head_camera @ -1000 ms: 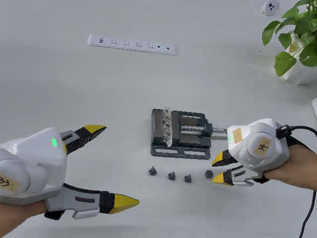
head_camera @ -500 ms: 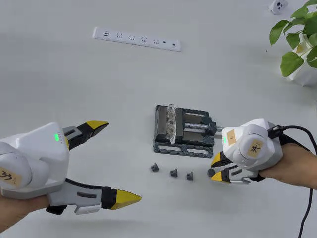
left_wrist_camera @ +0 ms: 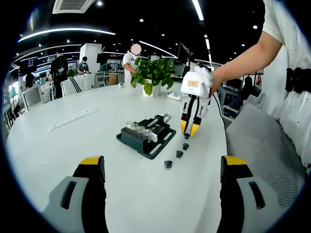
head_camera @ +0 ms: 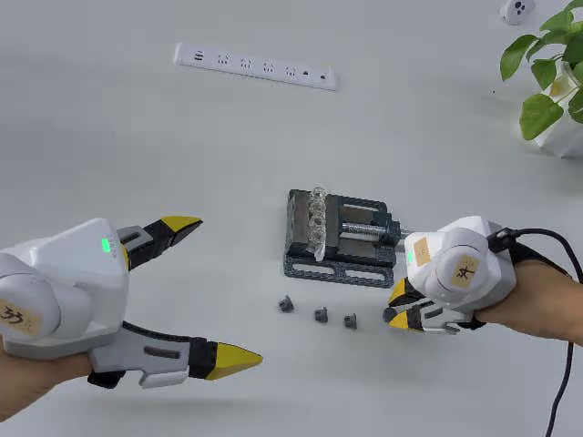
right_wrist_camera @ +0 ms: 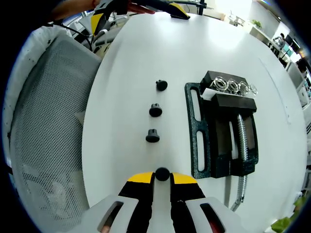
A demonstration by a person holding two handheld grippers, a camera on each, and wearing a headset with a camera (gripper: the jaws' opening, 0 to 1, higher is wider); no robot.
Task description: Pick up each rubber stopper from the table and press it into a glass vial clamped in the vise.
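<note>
a: right hand-held gripper (head_camera: pixel 393 308)?
b: jaws pinched on one rubber stopper (right_wrist_camera: pixel 162 174), near the vise (head_camera: pixel 339 238).
a: left hand-held gripper (head_camera: pixel 225 291)?
b: jaws wide apart. three stoppers (head_camera: pixel 321 315) in a row on tabletop (head_camera: pixel 182 155), before the vise.

The left tool (head_camera: pixel 217 291) is hovering on the person's left with its jaws gaping wide, and the left hand (head_camera: pixel 32 387) is gripping it from behind. The right hand (head_camera: pixel 537 305) is holding the right tool (head_camera: pixel 393 307), which is angling downward and pinching a rubber stopper (right_wrist_camera: pixel 162 173) between its yellow tips.
</note>
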